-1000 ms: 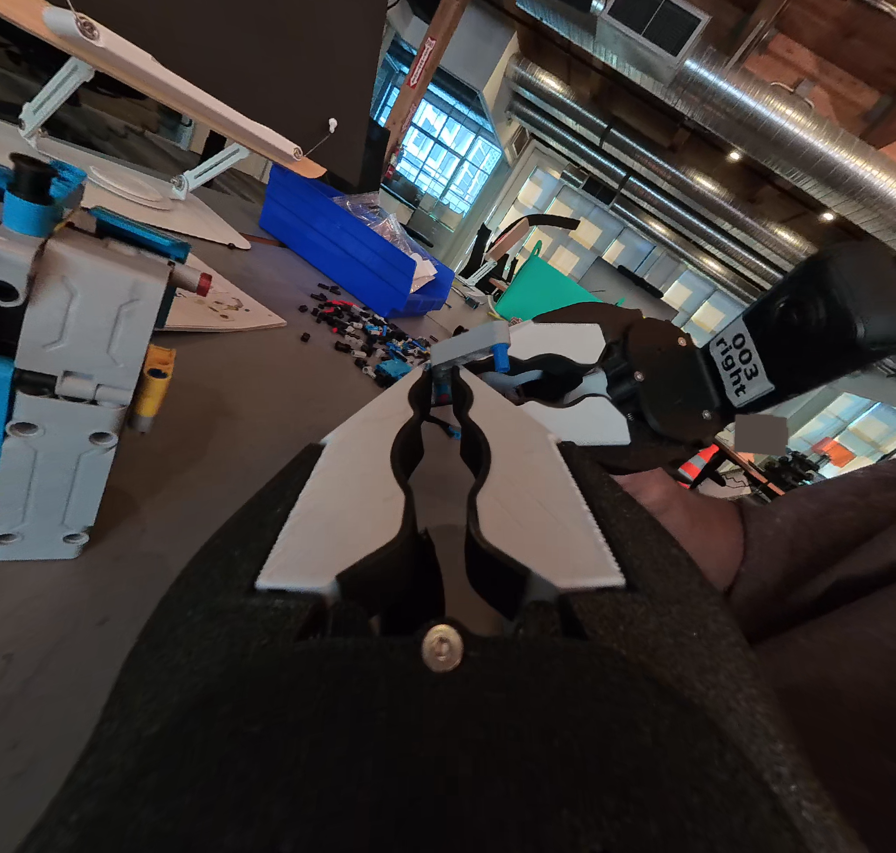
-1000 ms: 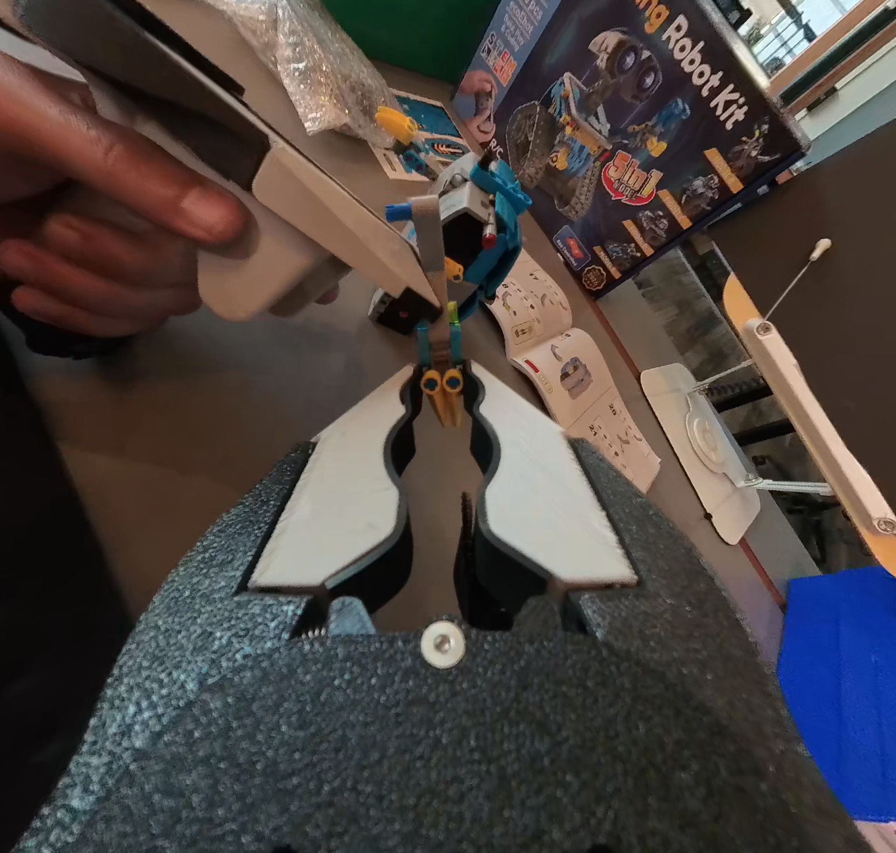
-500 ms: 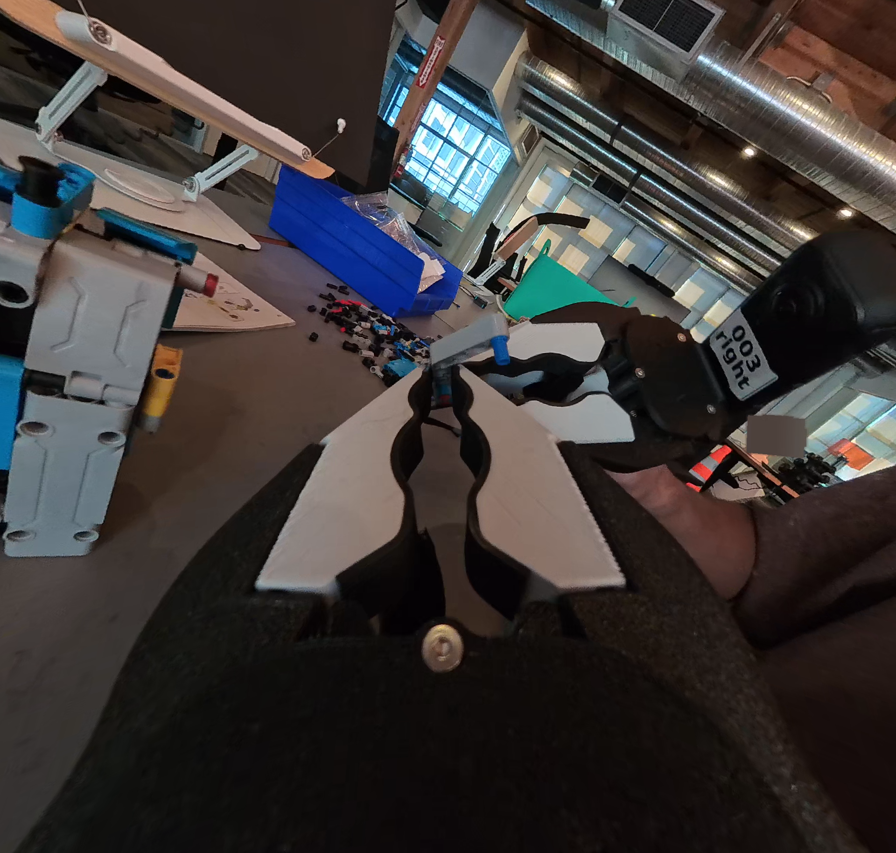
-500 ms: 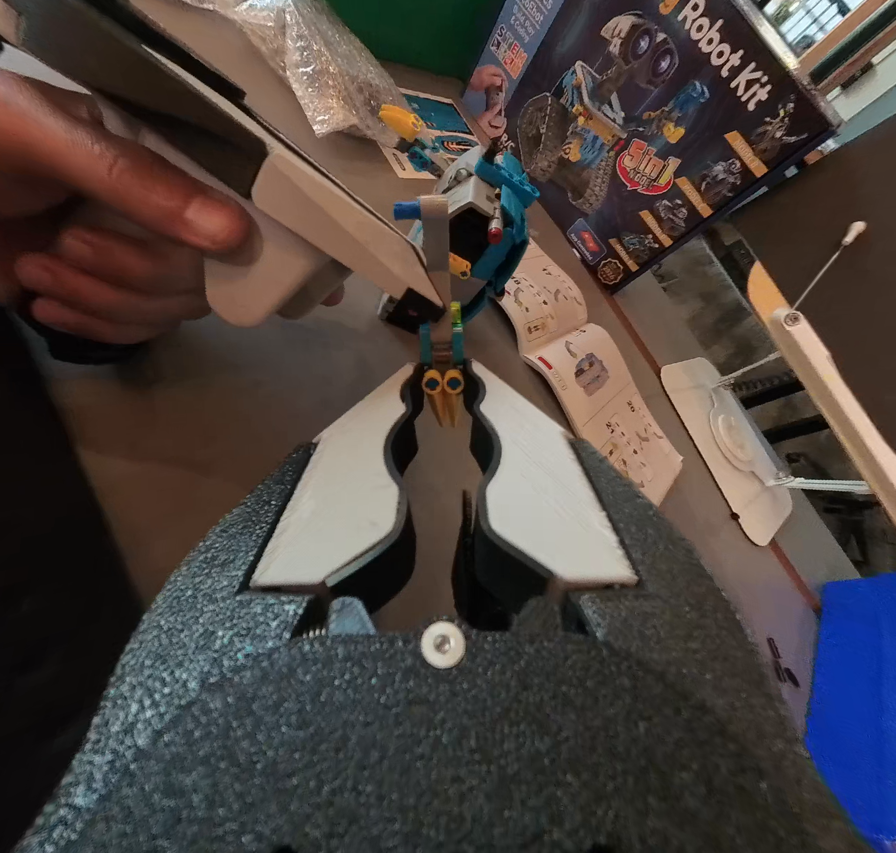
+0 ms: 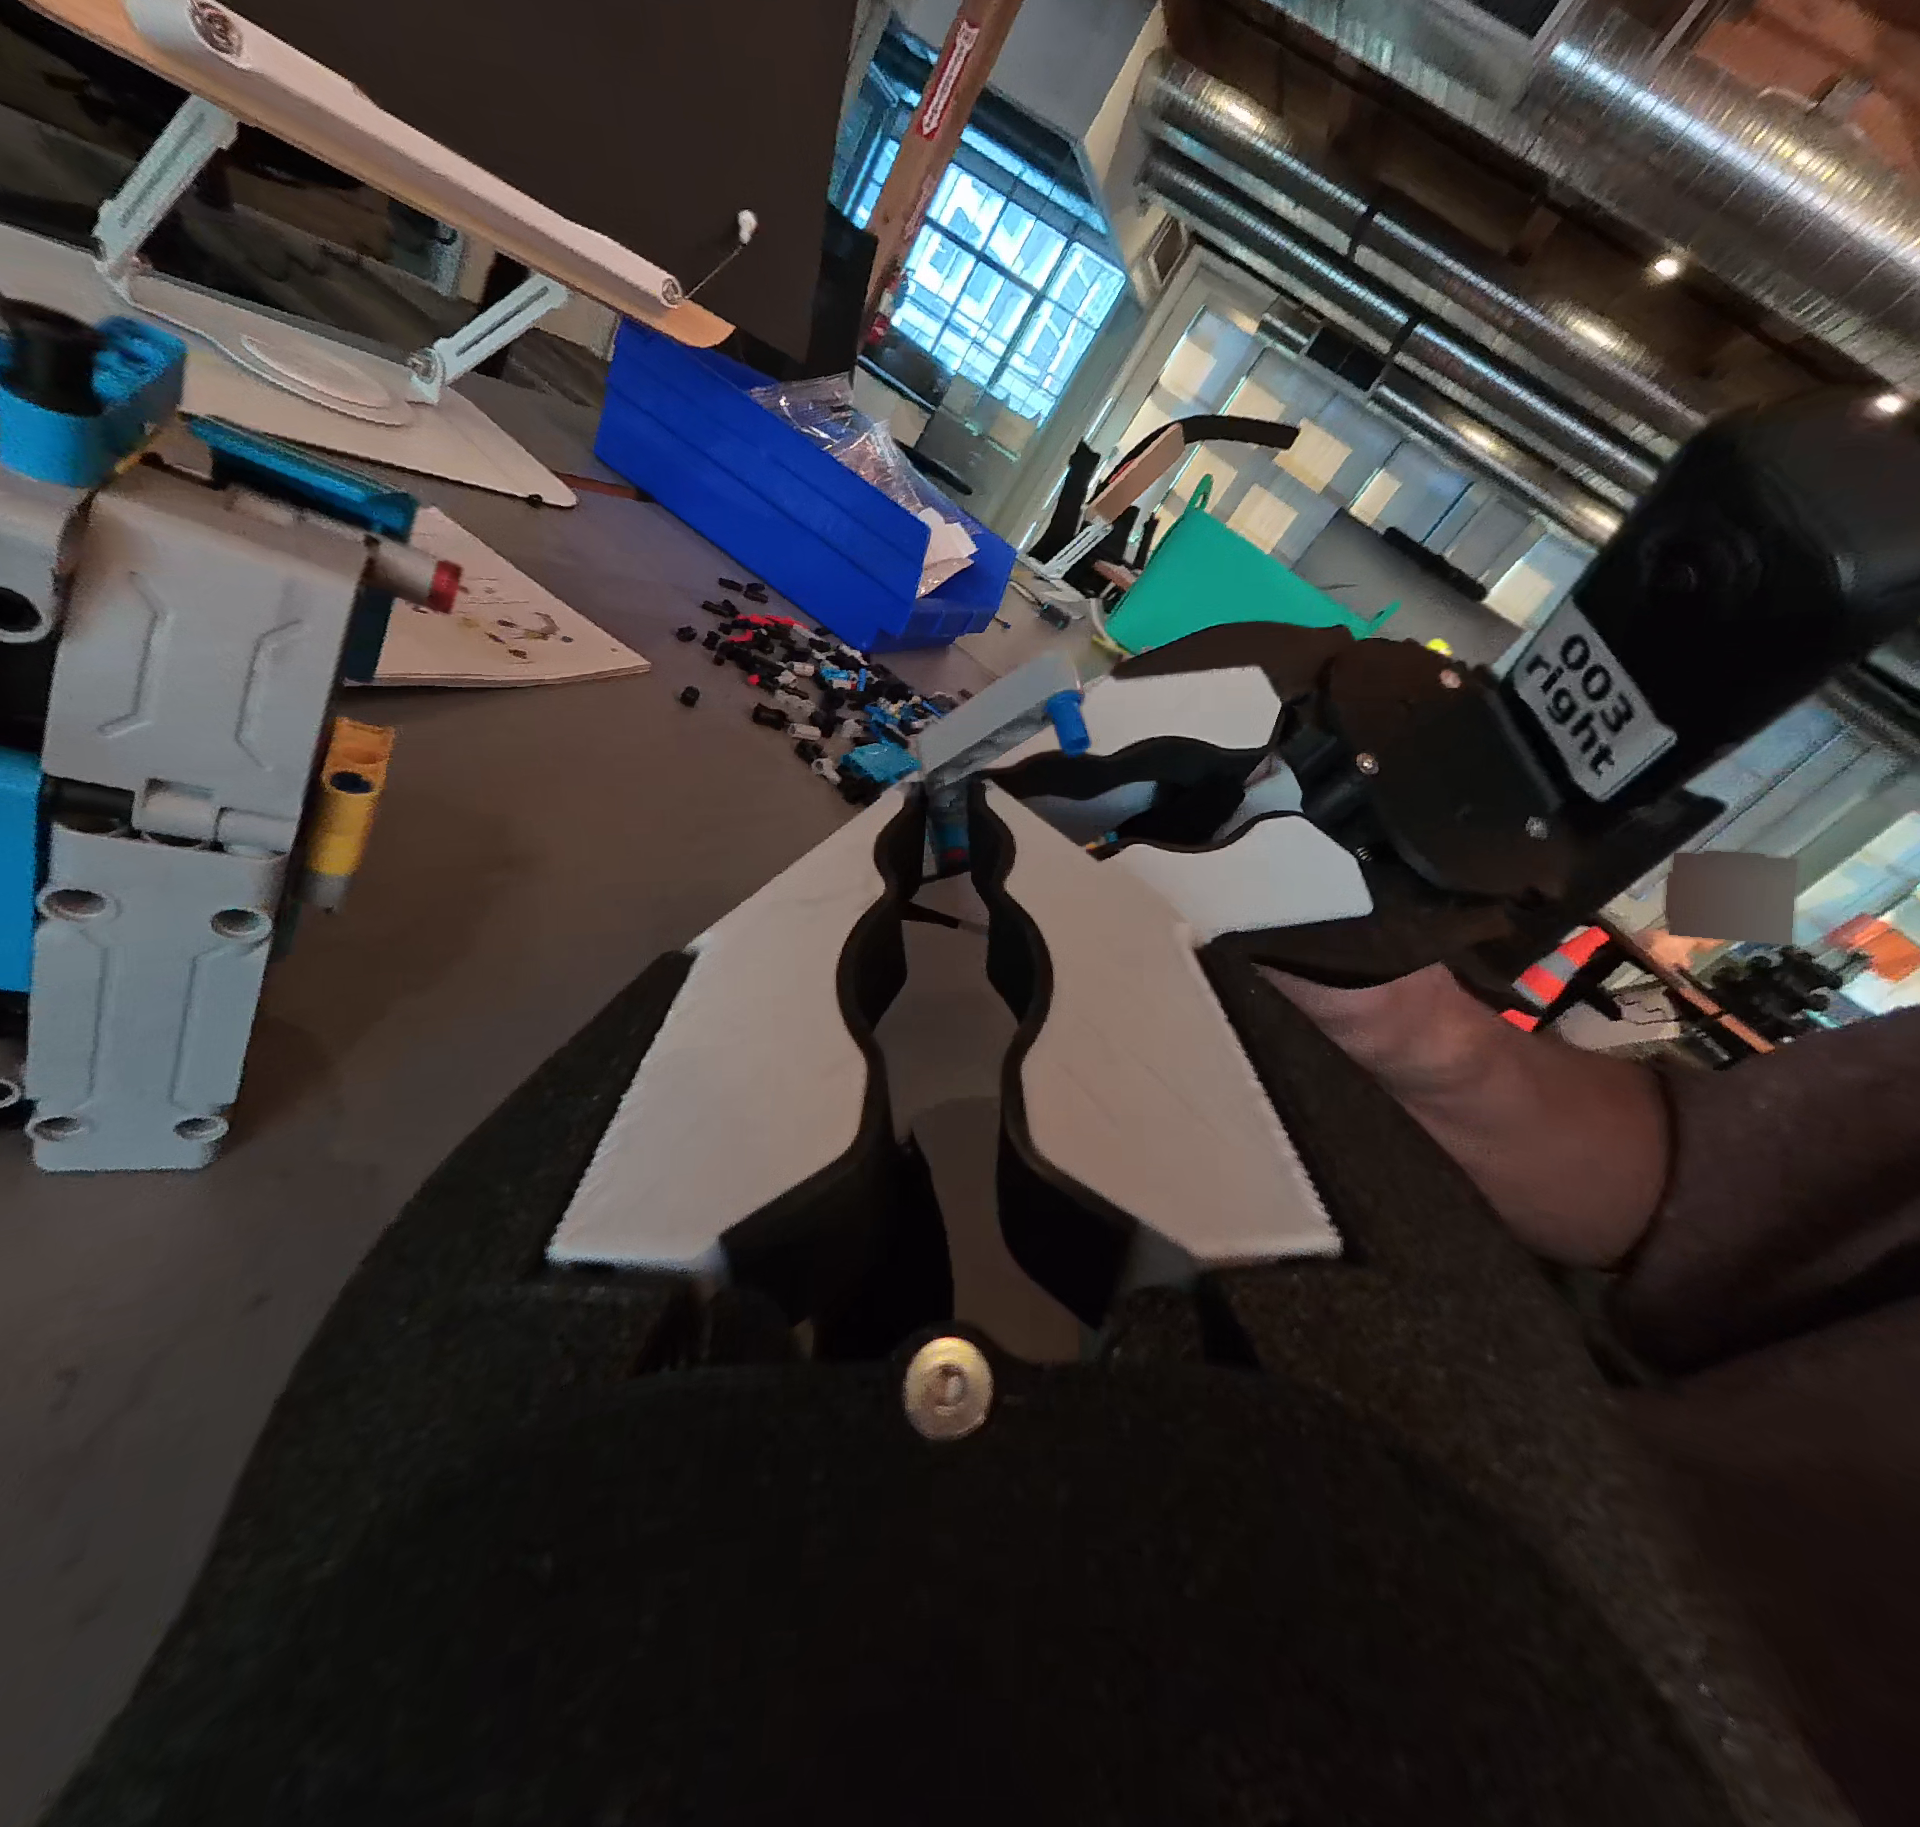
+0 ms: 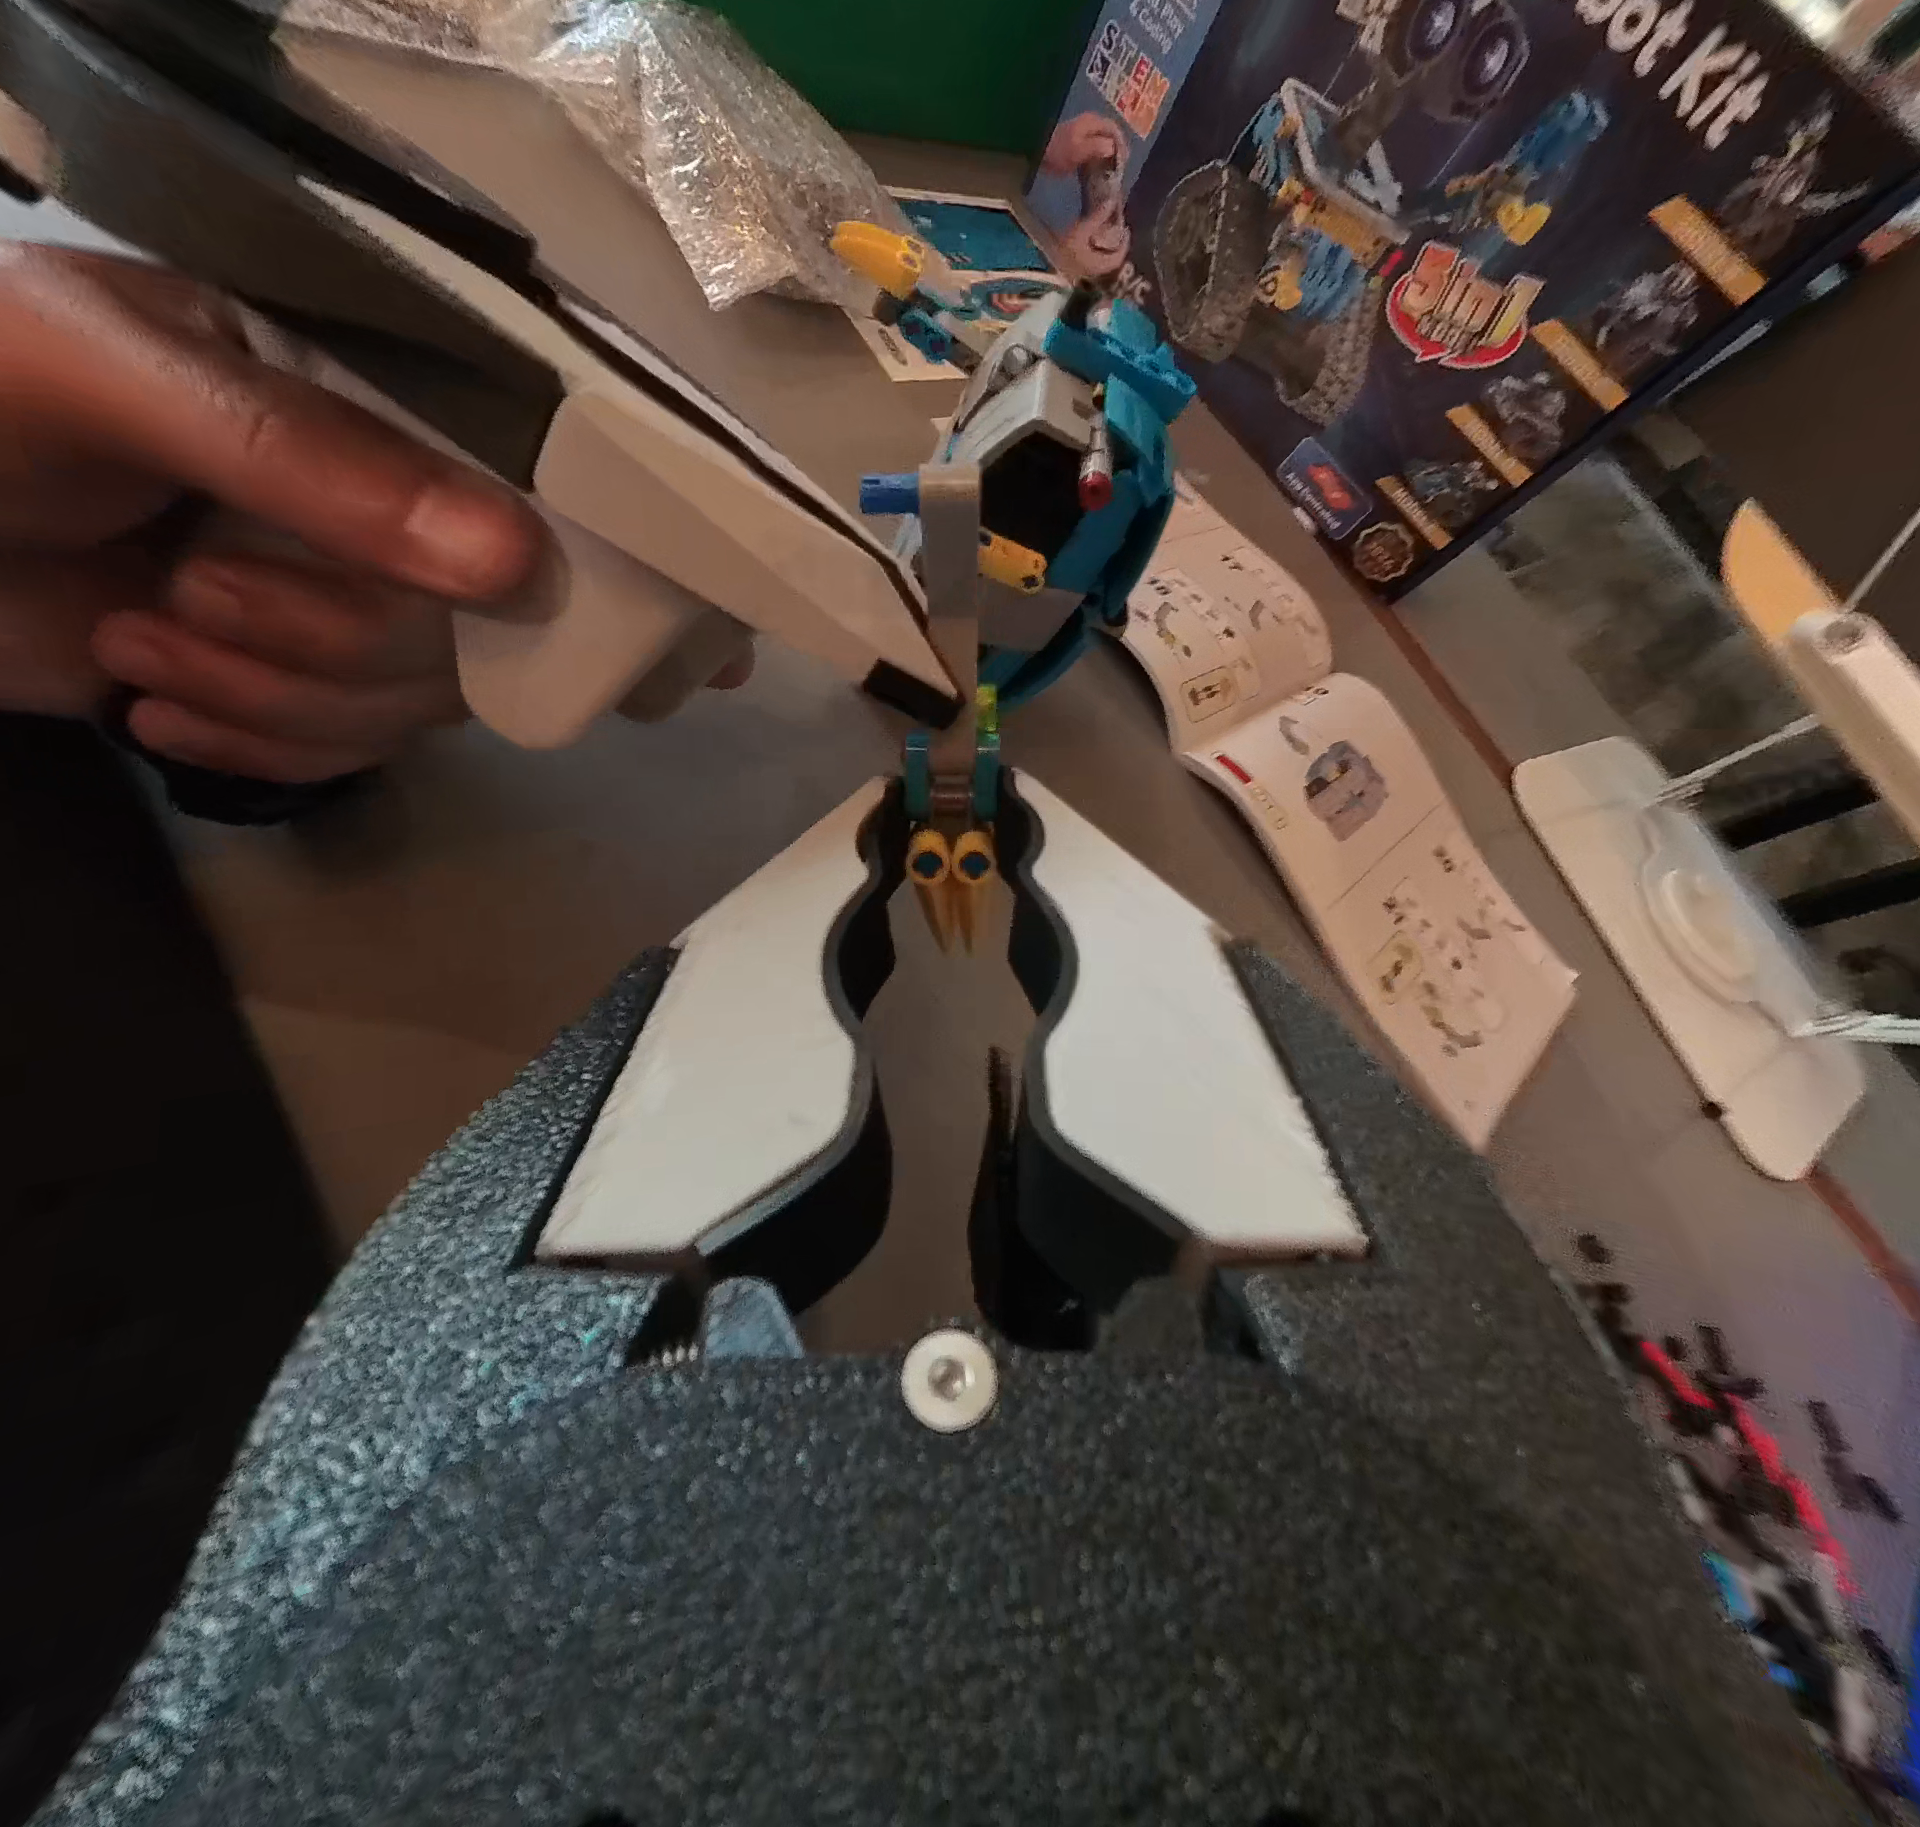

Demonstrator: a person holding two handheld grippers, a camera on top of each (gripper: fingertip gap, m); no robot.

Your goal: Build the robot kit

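Observation:
My left gripper (image 5: 943, 803) and my right gripper (image 6: 948, 790) meet tip to tip above the grey table (image 5: 540, 842). Both are shut on one small brick assembly. In the right wrist view its grey beam (image 6: 952, 572) with a blue pin (image 6: 883, 497) stands up from teal connectors and two yellow pins (image 6: 948, 858) clamped in my right gripper. The left gripper's tip (image 6: 920, 681) pinches the beam from the left, with a hand behind it. In the left wrist view the beam (image 5: 1003, 723) shows just past my fingertips.
A grey and blue robot model (image 5: 156, 738) stands on the table at left; it also shows behind the beam (image 6: 1081, 447). Nearby are loose small parts (image 5: 821, 681), a blue bin (image 5: 790, 520), an open instruction booklet (image 6: 1382, 863), the kit box (image 6: 1507, 167) and bubble wrap (image 6: 707, 136). Only a small space, under 4 cm, lies between the two pairs of fingers.
Both grippers stay shut on the same assembly. The pair has drifted slightly over the table, and the right wrist view is now blurred by motion.

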